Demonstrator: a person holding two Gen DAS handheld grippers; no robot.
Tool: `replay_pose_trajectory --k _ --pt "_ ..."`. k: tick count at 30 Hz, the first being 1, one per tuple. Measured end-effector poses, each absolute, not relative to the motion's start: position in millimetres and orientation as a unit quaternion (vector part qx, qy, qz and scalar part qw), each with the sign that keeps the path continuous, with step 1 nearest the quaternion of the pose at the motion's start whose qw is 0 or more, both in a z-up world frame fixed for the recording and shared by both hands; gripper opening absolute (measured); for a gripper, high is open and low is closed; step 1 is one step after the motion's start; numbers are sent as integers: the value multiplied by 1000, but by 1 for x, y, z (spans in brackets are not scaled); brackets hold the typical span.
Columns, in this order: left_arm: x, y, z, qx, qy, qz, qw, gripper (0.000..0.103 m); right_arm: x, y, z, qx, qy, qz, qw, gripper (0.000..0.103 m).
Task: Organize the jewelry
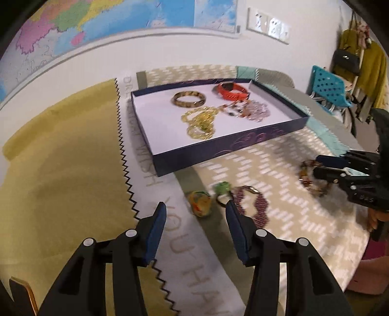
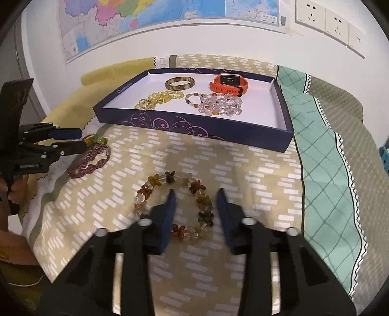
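Note:
A dark blue box [image 2: 194,126] holds a brown bangle [image 2: 180,83], an orange watch [image 2: 228,85], yellow beads [image 2: 155,98] and clear beads [image 2: 220,104]. In front of it, a brown flower-bead bracelet [image 2: 155,181] lies on the patterned cloth. My right gripper [image 2: 196,194] straddles the bracelet's right side, one finger inside the loop and one outside; the pads stand clear of the beads. My left gripper [image 1: 195,206] is open just short of a yellow-orange ring [image 1: 200,203]. A green piece [image 1: 222,188] and a purple beaded bracelet [image 1: 254,205] lie beside its right finger.
A yellow cloth [image 1: 60,182] covers the left of the table, and a teal checked cloth [image 2: 323,170] the right. A map [image 2: 145,19] and wall sockets [image 2: 323,17] are behind the box. A teal chair [image 1: 328,90] and hanging clothes [image 1: 364,63] stand far right.

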State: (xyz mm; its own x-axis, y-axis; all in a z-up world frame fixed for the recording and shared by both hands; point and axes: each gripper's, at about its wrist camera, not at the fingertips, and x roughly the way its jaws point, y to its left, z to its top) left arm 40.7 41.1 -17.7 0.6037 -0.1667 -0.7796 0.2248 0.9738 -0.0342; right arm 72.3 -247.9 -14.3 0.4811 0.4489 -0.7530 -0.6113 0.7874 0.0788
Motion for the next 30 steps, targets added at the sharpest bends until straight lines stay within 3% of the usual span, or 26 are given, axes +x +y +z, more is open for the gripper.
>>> replay_pose_trajectory --k 3,8,20,30 --pt "47 39 -19 50 431 -101 895 39 76 -249 -14 -92 406 311 854 12" --pt "45 35 -19 64 429 -104 895 14 80 -255 -12 -49 416 335 844 11" --pt "30 28 3 37 402 -137 905 14 76 -266 23 31 389 389 834 11" --pt "24 23 28 22 371 -157 915 14 69 -264 59 20 345 404 847 11"
